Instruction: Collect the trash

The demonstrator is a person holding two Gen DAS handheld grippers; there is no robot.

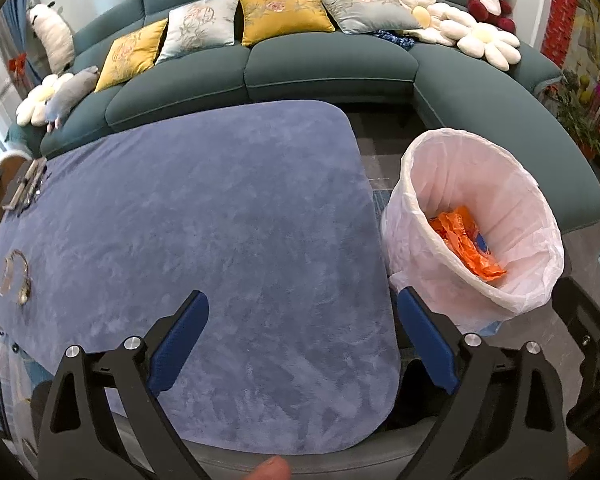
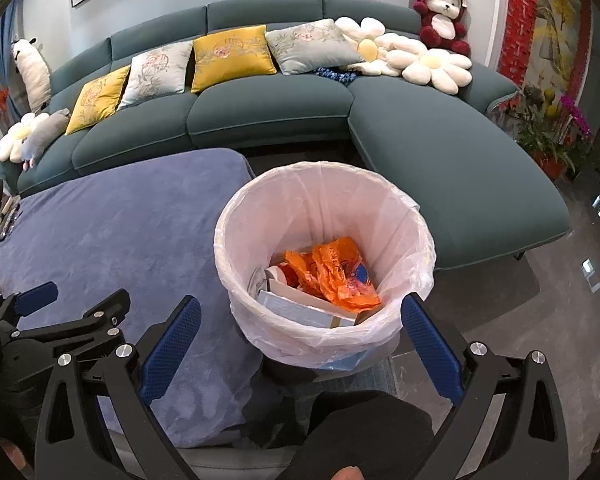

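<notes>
A round bin with a pale pink liner [image 2: 324,216] [image 1: 476,200] stands on the floor beside the table. Inside lie a crumpled orange plastic bag [image 2: 336,276] [image 1: 466,244], a pale blue flat box [image 2: 300,312] and other packaging. My right gripper [image 2: 300,320] hangs open over the bin's near rim with nothing between its blue pads [image 2: 428,344]. My left gripper [image 1: 302,320] is open too, above the blue cloth of the table [image 1: 204,240], and holds nothing. In the right wrist view the left gripper [image 2: 36,300] shows at the left edge.
A teal corner sofa [image 2: 440,152] with cushions and plush toys curves behind the table and bin. At the table's far left lie a round metal object [image 1: 16,276] and small dark items [image 1: 26,188]. Potted plants [image 2: 548,136] stand at the right. A dark knee [image 2: 364,424] sits below the bin.
</notes>
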